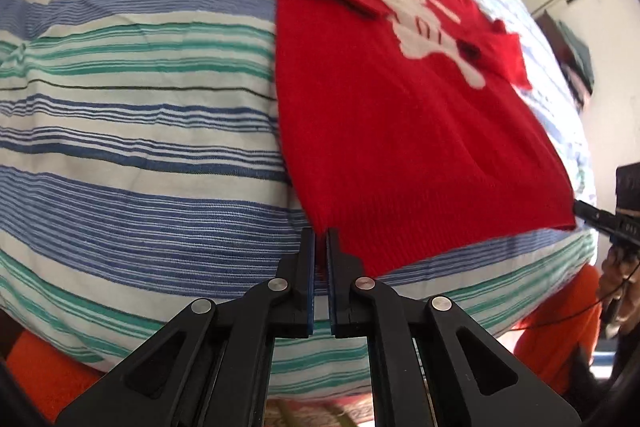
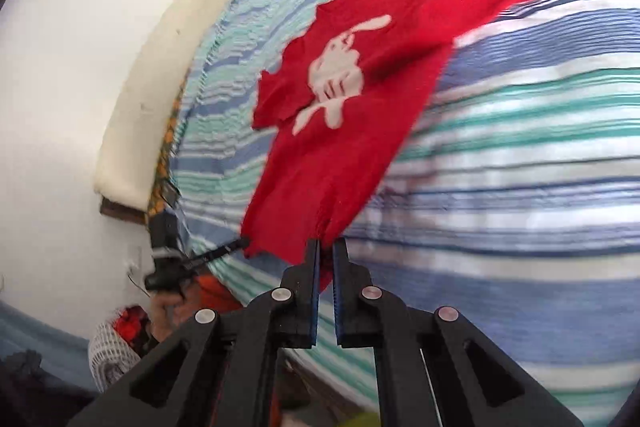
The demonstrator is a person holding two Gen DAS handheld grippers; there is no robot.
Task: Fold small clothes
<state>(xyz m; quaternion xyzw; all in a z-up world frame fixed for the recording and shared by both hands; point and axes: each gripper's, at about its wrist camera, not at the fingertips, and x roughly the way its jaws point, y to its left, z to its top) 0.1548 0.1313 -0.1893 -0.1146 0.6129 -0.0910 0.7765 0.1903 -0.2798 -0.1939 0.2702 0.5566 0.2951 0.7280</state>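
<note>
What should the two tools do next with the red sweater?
Probably lift the hem and carry it toward the collar. The left tool and right tool each pinch a bottom corner of the red knitted sweater with the white figure, spread on the striped bedcover.

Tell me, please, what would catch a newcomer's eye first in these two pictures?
The bright red sweater with a white rabbit-like figure on its chest, spread on the blue, green and white striped bedcover, stands out at once. Next come the two black grippers: the left gripper is shut on one bottom corner of the hem, and the right gripper on the other corner.
</note>
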